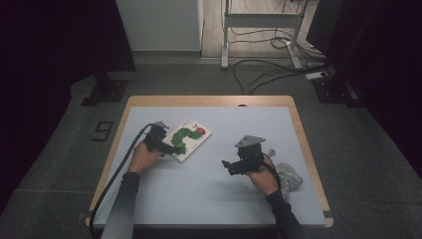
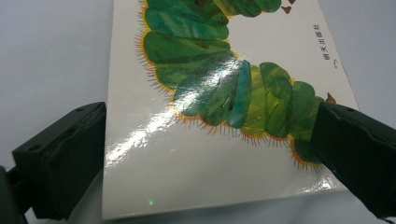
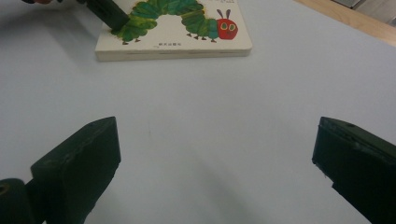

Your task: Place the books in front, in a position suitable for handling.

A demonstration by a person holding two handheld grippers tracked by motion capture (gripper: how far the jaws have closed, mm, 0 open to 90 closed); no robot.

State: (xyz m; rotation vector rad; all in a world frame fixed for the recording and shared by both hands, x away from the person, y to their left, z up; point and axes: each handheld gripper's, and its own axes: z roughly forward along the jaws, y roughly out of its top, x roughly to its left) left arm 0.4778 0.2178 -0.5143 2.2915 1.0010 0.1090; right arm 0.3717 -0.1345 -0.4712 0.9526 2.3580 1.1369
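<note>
Picture book (image 1: 189, 138), with a green caterpillar on its white cover, lay flat on the pale blue counter (image 1: 209, 194), left of centre and turned at an angle to the counter's edges. Nearest the person, the right hand-held gripper (image 1: 228, 165) hovered over bare counter with its jaws spread wide and nothing between them; the right gripper view showed the book well beyond it. A crumpled grey cloth (image 1: 289, 176) lay just beside the right hand (image 1: 263, 179). Farther in, the left hand-held gripper (image 1: 176, 149) was at the book's near corner, jaws wide apart, one on each side of the cover (image 2: 205, 140); whether they touched the book could not be told.
</note>
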